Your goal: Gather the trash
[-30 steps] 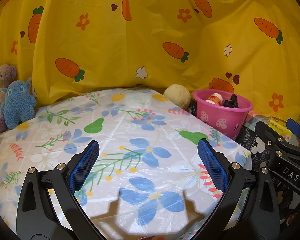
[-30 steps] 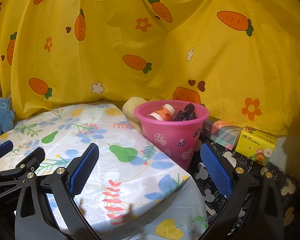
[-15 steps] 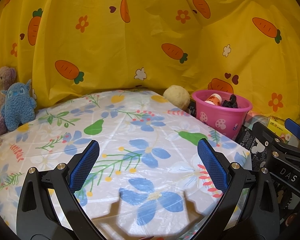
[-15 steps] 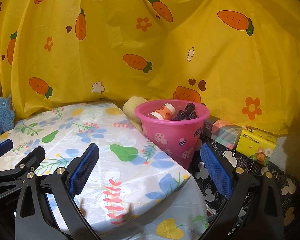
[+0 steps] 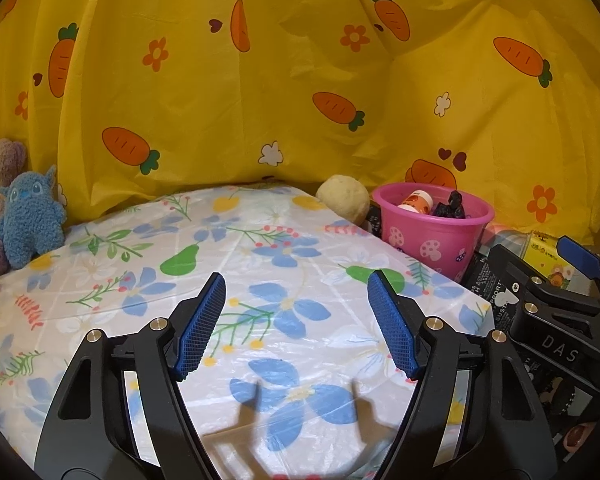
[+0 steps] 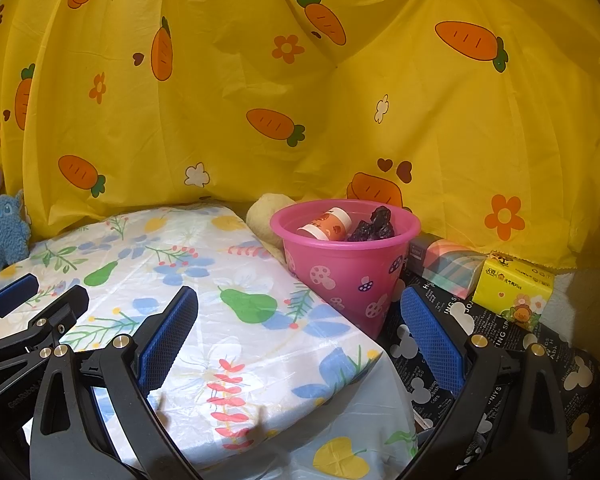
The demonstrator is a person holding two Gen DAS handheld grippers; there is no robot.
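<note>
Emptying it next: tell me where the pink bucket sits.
In the right wrist view, the pink bucket stands right of the floral-covered table, between the cream plush ball and the striped box.

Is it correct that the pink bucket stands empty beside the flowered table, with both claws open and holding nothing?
Not quite: the pink bucket is not empty. The right wrist view shows an orange-and-white cup and dark crumpled scraps inside it. The left claw and right claw are open and hold nothing.
</note>
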